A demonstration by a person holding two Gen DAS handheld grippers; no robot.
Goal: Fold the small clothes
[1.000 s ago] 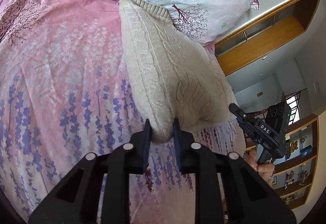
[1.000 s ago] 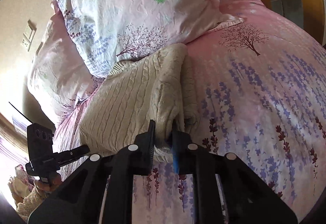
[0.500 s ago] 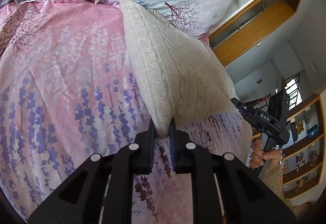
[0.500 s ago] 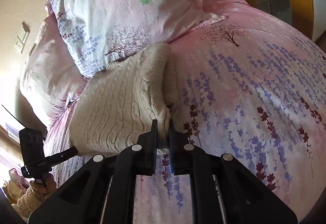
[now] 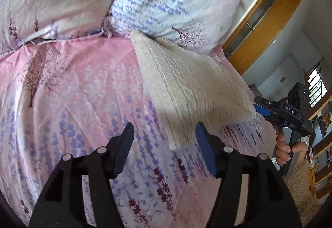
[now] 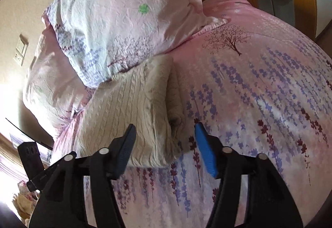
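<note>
Opening both claws | left claw (image 5: pixel 162 137) and right claw (image 6: pixel 165 136) wide, each straddling a near corner of the folded sweater (image 5: pixel 193 91) | long axis runs toward pillow (image 5: pixel 176 4) on bed (image 5: pixel 72 93)

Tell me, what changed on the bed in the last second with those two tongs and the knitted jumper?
Both tongs let go. The left tongs and right tongs had each pinched a near corner of the cream jumper; now their jaws are opening and the corners lie free between them on the pink bedspread. The left tongs also lifted back a little. The folded jumper stayed against the pillow.
</note>
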